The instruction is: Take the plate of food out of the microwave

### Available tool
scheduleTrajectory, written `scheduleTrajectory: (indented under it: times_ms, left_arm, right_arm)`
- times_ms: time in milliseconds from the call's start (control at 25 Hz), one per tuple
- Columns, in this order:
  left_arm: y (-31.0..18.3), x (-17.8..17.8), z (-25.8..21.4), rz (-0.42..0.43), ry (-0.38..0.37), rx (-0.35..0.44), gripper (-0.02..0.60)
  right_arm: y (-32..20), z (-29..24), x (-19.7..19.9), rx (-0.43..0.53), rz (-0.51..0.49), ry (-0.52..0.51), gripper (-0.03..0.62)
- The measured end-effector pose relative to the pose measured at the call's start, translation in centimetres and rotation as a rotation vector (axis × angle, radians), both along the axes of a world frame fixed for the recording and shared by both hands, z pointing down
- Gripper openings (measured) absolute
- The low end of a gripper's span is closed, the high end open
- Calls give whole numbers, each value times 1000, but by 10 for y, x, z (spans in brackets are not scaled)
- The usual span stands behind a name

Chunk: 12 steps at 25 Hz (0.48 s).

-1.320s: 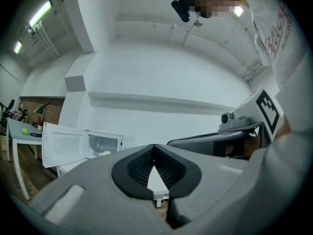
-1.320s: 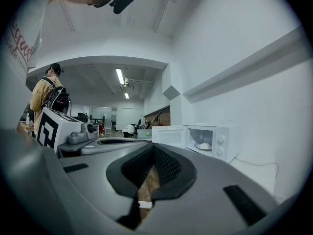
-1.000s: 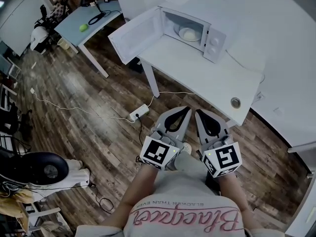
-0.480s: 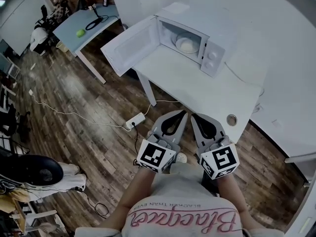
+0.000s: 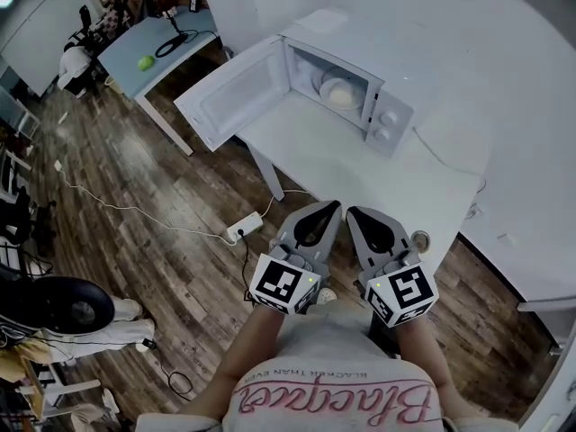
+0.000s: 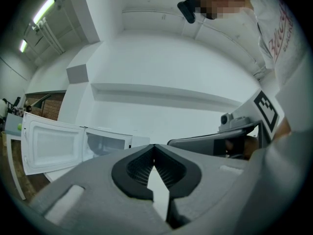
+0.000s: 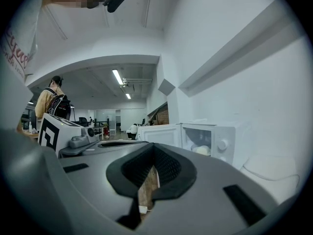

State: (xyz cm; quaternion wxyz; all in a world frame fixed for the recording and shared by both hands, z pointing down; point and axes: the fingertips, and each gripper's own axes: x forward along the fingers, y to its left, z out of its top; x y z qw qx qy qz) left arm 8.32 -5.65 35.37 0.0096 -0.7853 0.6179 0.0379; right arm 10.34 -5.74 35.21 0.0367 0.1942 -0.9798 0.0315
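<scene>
A white microwave (image 5: 360, 84) stands on a white table (image 5: 360, 174) with its door (image 5: 232, 93) swung wide open to the left. Inside it lies a plate of pale food (image 5: 343, 93), which also shows in the right gripper view (image 7: 201, 150). My left gripper (image 5: 334, 206) and right gripper (image 5: 353, 212) are held side by side at the table's near edge, well short of the microwave. Both are shut with nothing in them. In the left gripper view the microwave (image 6: 108, 143) lies ahead to the left.
A small round metal thing (image 5: 420, 238) sits at the table's near corner, by my right gripper. On the wooden floor lie a power strip (image 5: 244, 229) and cables. A blue-grey desk (image 5: 153, 43) with a green ball stands far left. A person with a backpack (image 7: 53, 102) stands far off.
Both grippers have come closer to the table together, from over the floor to its near edge. The microwave looms larger. Both stay shut.
</scene>
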Motion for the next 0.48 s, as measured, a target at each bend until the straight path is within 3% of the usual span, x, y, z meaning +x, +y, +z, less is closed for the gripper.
scheduleTrajectory:
  times_ms: [480]
  left_arm:
    - [-14, 7, 4, 1, -26, -14, 5]
  right_arm:
    - [-17, -2, 4, -18, -21, -55, 12]
